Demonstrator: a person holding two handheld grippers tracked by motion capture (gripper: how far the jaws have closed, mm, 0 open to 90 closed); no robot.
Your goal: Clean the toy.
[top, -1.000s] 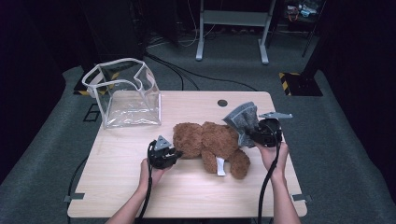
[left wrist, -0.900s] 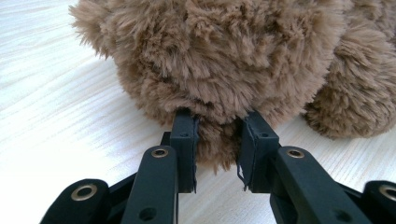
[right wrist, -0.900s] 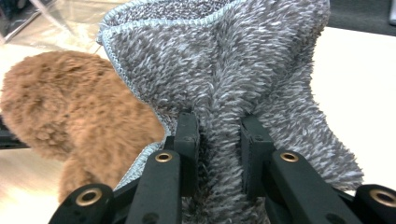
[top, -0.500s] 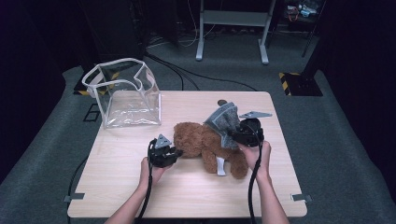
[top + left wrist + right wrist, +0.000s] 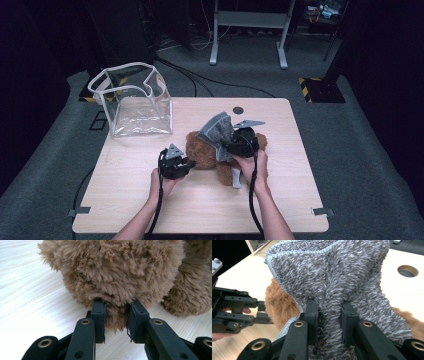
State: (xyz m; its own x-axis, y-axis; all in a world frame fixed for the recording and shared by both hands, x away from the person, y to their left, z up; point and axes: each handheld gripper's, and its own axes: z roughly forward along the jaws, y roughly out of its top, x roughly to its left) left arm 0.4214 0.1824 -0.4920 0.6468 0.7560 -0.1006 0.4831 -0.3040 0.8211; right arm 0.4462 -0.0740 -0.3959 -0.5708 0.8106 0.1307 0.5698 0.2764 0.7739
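Observation:
A brown teddy bear point(image 5: 200, 150) lies on its side mid-table. My left gripper point(image 5: 190, 162) sits at its left end. In the left gripper view the left gripper point(image 5: 117, 305) is shut on a tuft of the bear's point(image 5: 120, 267) fur, low against the tabletop. My right gripper point(image 5: 226, 147) holds a grey fuzzy cloth point(image 5: 215, 131) above the bear's body. In the right gripper view the right gripper point(image 5: 329, 307) pinches a fold of the cloth point(image 5: 332, 272), which drapes over the bear point(image 5: 280, 306). The left gripper point(image 5: 263, 312) shows at that view's left.
A clear plastic bag point(image 5: 132, 100) with white trim stands open at the table's point(image 5: 200, 210) back left corner. A round hole point(image 5: 238, 110) lies near the back edge. A metal stand point(image 5: 247, 30) and cables are on the floor behind.
My right gripper has carried the grey cloth leftward from the bear's right end to over its middle. The left gripper and the bear have stayed put.

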